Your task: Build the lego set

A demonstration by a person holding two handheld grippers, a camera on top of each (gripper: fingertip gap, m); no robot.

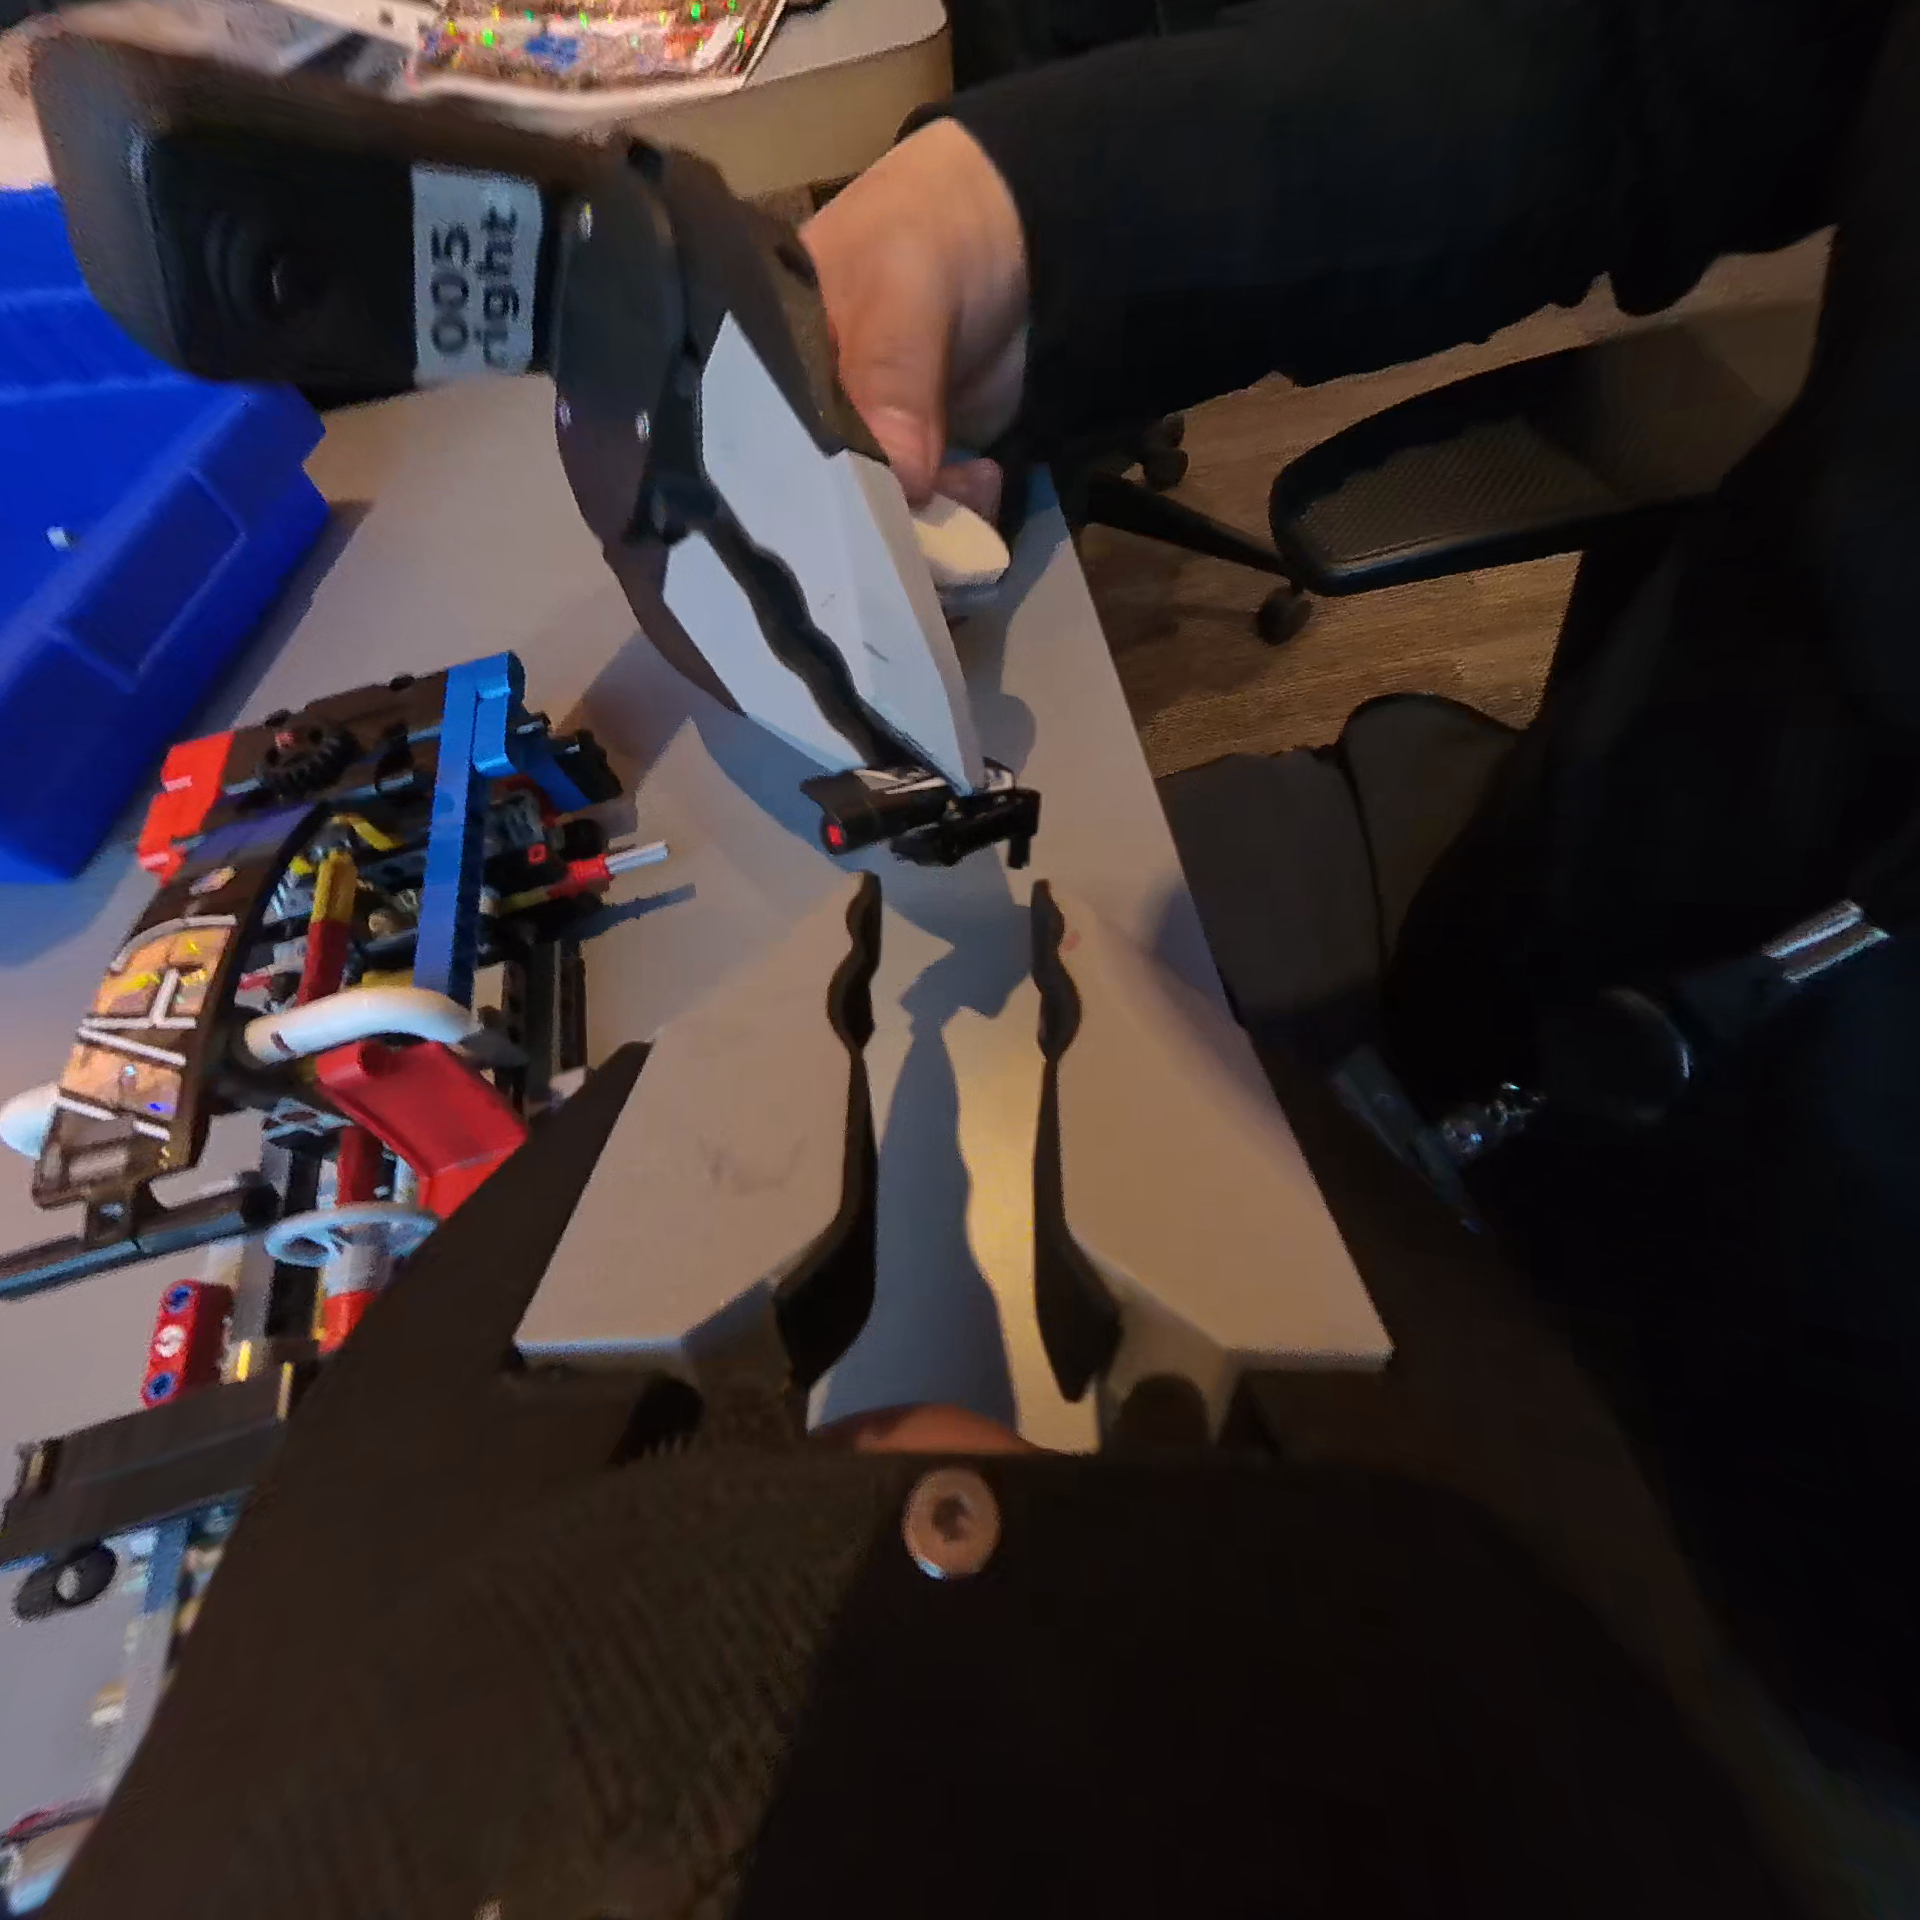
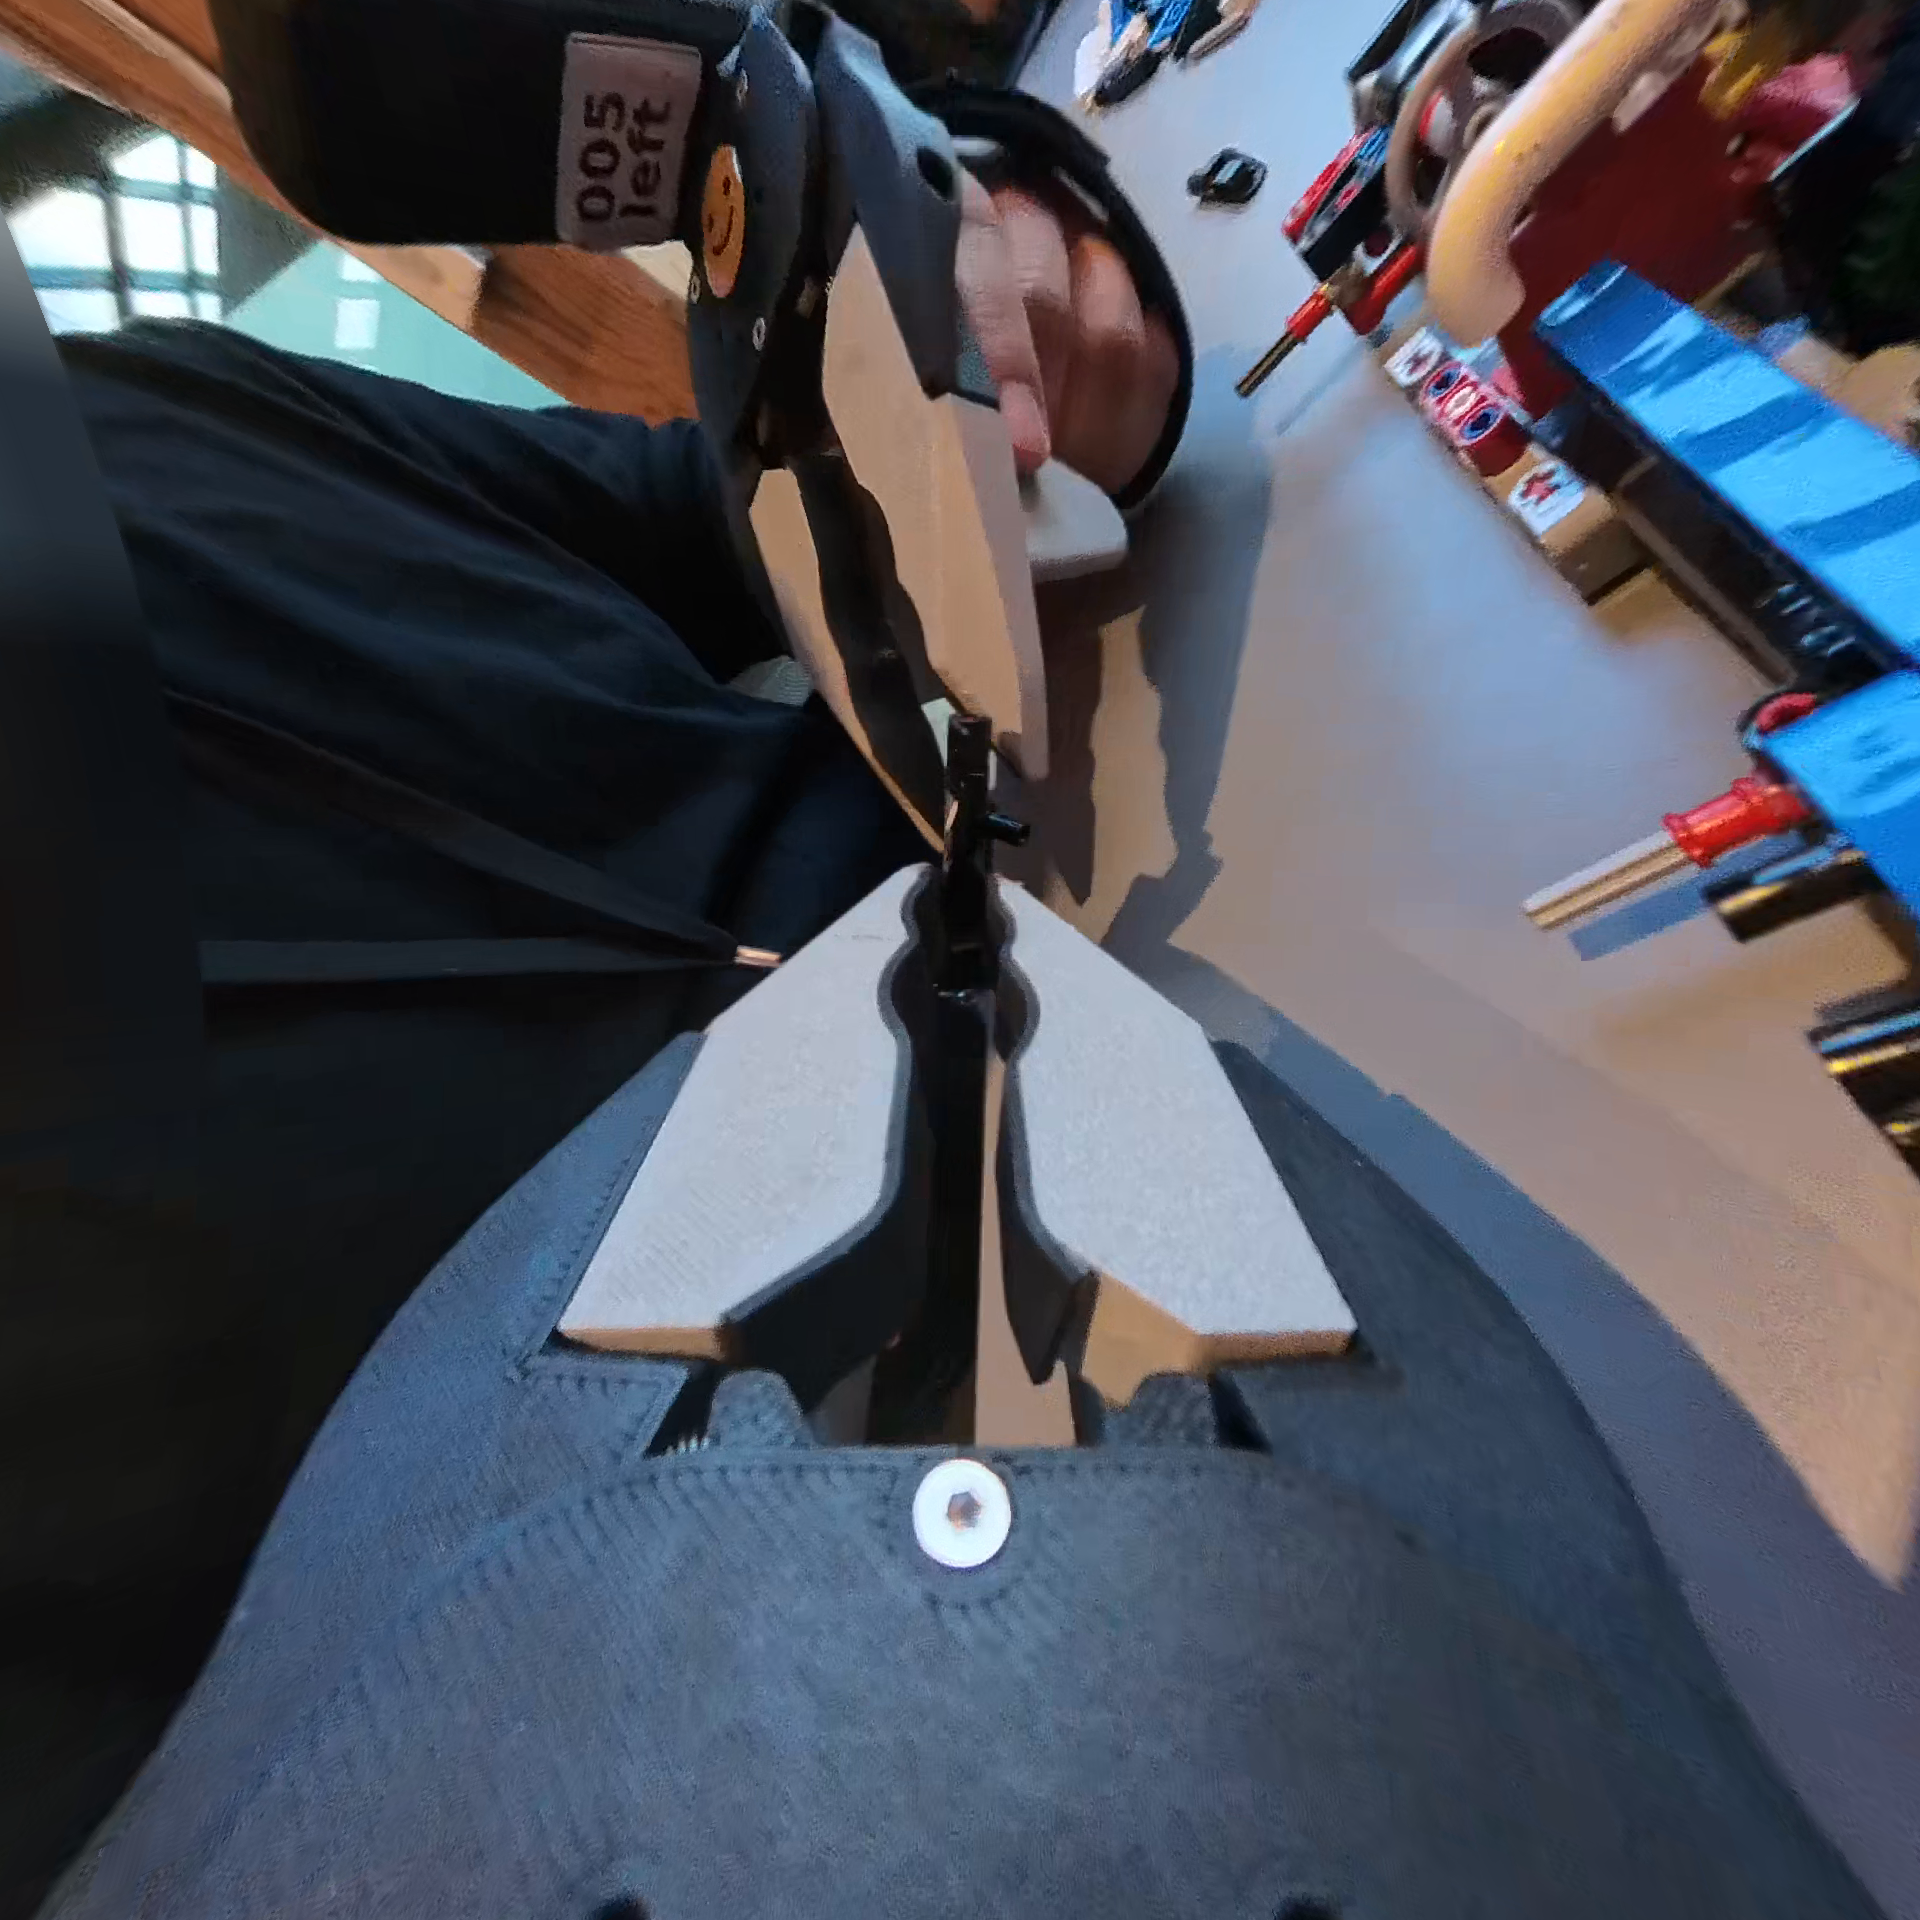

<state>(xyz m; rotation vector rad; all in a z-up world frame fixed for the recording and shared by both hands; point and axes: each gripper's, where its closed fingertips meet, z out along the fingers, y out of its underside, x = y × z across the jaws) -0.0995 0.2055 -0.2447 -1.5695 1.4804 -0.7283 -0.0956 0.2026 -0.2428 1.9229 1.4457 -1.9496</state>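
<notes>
My right gripper [image 2: 961,904] is shut on a small black lego assembly [image 2: 966,810] with a red mark, held just above the grey table [image 2: 1403,675]. In the left wrist view the right gripper [image 1: 961,779] comes down from the upper left with that assembly [image 1: 920,816] at its tips. My left gripper [image 1: 956,904] is open and empty, its tips just below the assembly, not touching it. It shows in the right wrist view [image 2: 982,779] right behind the piece. The partly built lego vehicle [image 1: 364,935], blue, red, black and white, lies to the left.
A blue bin [image 1: 125,520] stands at the far left behind the model. The table edge [image 1: 1174,790] runs close on the right, with an office chair [image 1: 1455,499] beyond. The model [image 2: 1714,468] fills the right side of the right wrist view. A small black part [image 2: 1226,177] lies farther off. My left and right fingertips are right by each other.
</notes>
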